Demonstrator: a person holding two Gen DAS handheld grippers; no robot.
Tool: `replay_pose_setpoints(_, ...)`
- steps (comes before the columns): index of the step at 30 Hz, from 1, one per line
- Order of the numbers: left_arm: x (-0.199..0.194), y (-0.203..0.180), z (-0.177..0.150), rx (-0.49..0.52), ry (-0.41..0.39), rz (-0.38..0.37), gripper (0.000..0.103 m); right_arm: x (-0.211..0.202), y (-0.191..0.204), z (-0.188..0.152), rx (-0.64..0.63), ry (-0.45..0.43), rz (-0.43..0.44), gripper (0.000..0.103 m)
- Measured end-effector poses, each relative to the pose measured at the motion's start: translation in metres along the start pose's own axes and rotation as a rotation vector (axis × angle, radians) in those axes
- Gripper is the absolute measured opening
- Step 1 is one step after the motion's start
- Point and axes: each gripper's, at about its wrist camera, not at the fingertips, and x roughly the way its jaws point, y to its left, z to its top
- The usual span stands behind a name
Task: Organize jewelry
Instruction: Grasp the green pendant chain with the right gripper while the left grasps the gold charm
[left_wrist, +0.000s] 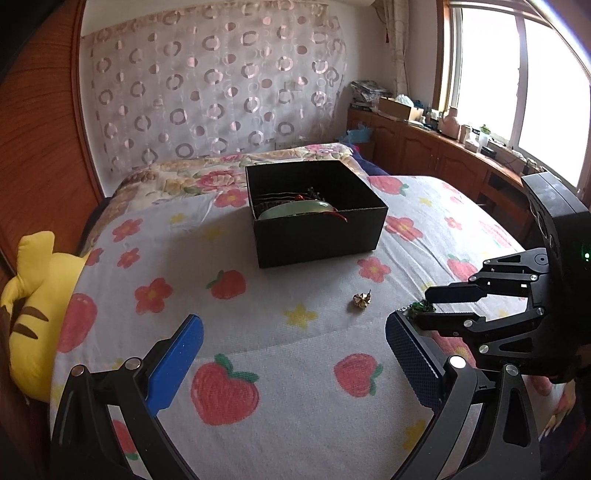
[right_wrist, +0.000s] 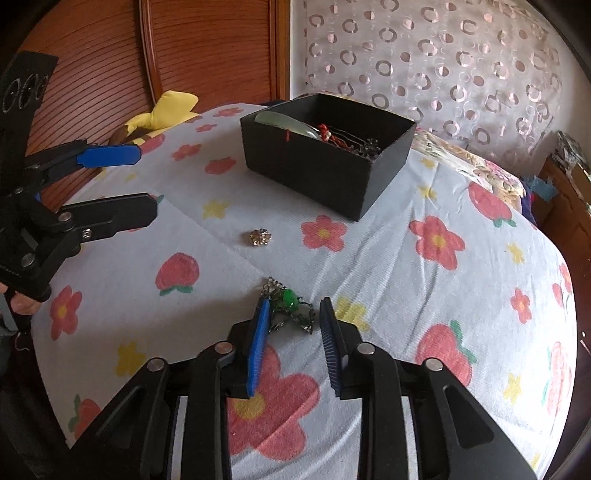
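Note:
A black open box (left_wrist: 317, 218) (right_wrist: 325, 155) stands on the bed and holds a pale green jade piece (left_wrist: 295, 210) with red cords and dark jewelry. A small gold flower-shaped piece (left_wrist: 361, 301) (right_wrist: 260, 237) lies on the blanket in front of the box. A green-stone brooch with dark metal leaves (right_wrist: 290, 306) (left_wrist: 419, 307) lies on the blanket between the fingers of my right gripper (right_wrist: 295, 314), whose jaws stand open around it without touching. My left gripper (left_wrist: 295, 332) is open and empty, well apart from both pieces; it also shows in the right wrist view (right_wrist: 144, 184).
The bed carries a white blanket with strawberries and flowers (left_wrist: 295, 387). A yellow plush toy (left_wrist: 33, 306) lies at the left edge by the wooden headboard. A wooden cabinet with clutter (left_wrist: 443, 147) runs under the window at the right.

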Motion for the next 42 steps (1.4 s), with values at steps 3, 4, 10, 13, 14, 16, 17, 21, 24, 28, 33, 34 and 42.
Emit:
replay_pose_setpoints(3, 0.003, -0.001, -0.001, 0.001, 0.008, -0.005, 0.095, -0.003, 0.002, -0.002, -0.011, -0.001, 0.002, 0.009)
replay_pose_setpoints(4, 0.005, -0.001, -0.001, 0.002, 0.012, -0.009, 0.095, -0.004, 0.003, -0.003, -0.016, -0.005, 0.0, 0.008)
replay_pose_setpoints(10, 0.019, -0.003, -0.001, 0.01, 0.065, -0.041, 0.095, -0.017, 0.0, -0.006, -0.002, -0.046, -0.019, 0.007)
replay_pose_setpoints(13, 0.027, -0.01, 0.001, 0.039, 0.088, -0.056, 0.095, -0.023, -0.004, -0.007, 0.008, -0.064, -0.028, 0.007)
replay_pose_setpoints(14, 0.029, -0.013, 0.002, 0.046, 0.094, -0.068, 0.092, -0.025, -0.006, -0.007, 0.013, -0.07, -0.029, 0.007)
replay_pose_setpoints(16, 0.034, -0.017, 0.003, 0.057, 0.114, -0.088, 0.079, -0.029, -0.008, -0.006, 0.02, -0.079, -0.032, 0.007)
replay_pose_setpoints(17, 0.037, -0.02, 0.004, 0.064, 0.129, -0.098, 0.071, -0.031, -0.01, -0.007, 0.026, -0.088, -0.034, 0.007)
replay_pose_setpoints(21, 0.047, -0.033, 0.007, 0.106, 0.161, -0.119, 0.048, -0.038, -0.015, -0.009, 0.044, -0.108, -0.036, 0.007)
replay_pose_setpoints(24, 0.052, -0.041, 0.009, 0.13, 0.177, -0.124, 0.04, -0.04, -0.018, -0.011, 0.056, -0.115, -0.033, 0.007)
replay_pose_setpoints(28, 0.059, -0.048, 0.013, 0.15, 0.187, -0.108, 0.036, -0.041, -0.02, -0.014, 0.067, -0.122, -0.03, 0.007)
replay_pose_setpoints(33, 0.063, -0.048, 0.011, 0.159, 0.186, -0.096, 0.024, -0.044, -0.02, -0.015, 0.073, -0.134, -0.024, 0.007)
replay_pose_setpoints(34, 0.062, -0.048, 0.011, 0.156, 0.184, -0.1, 0.022, -0.045, -0.019, -0.014, 0.074, -0.136, -0.023, 0.007)
replay_pose_setpoints(42, 0.06, -0.051, 0.011, 0.175, 0.171, -0.101, 0.013, -0.051, -0.017, -0.01, 0.071, -0.154, -0.021, 0.008)
